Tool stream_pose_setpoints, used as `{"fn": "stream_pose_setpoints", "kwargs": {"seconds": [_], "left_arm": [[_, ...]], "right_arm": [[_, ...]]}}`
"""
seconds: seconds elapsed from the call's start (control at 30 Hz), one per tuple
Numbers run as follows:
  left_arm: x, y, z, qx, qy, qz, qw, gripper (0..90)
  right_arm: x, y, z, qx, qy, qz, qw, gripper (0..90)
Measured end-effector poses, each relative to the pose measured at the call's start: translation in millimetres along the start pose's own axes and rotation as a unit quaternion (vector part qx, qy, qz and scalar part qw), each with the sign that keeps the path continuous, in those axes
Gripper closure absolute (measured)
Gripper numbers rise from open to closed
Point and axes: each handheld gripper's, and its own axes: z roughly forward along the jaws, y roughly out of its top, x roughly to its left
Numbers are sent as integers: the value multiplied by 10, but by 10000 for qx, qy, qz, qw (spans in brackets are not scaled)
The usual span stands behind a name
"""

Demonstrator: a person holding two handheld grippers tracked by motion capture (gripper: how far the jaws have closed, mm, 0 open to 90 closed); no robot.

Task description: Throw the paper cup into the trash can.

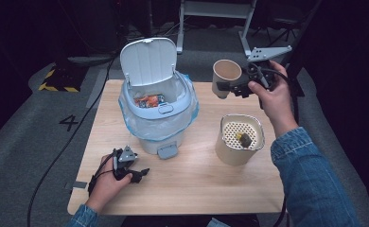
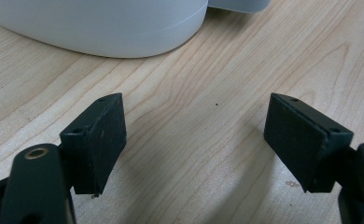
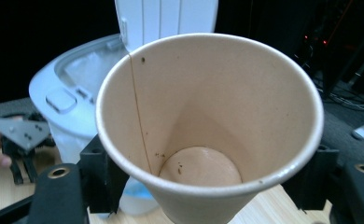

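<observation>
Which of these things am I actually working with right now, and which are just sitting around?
In the job:
paper cup, clamped in the right gripper
bin with its lid up
strainer pot with a scrap on it

Just around:
left gripper, open, resting on the table
cables on the floor

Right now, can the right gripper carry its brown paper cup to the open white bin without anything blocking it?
Probably yes. The right gripper holds the brown paper cup above the table, the white plastic bin has its lid up, and nothing stands between them.
</observation>
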Motion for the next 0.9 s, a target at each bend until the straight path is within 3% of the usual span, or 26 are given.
{"fn": "stream_pose_setpoints", "kwargs": {"seconds": [0.2,0.37,0.47,0.9], "left_arm": [[6,3,1,9,5,-18,10000,215],[6,4,1,8,1,-23,10000,215],[6,4,2,6,3,-21,10000,215],[4,5,0,18,10,-20,10000,216]], "right_arm": [[32,154,191,-90,85,26,9999,275],[67,225,358,-484,315,239,9980,273],[104,252,449,-482,268,186,9983,273],[297,348,866,-498,466,131,9976,271]]}}
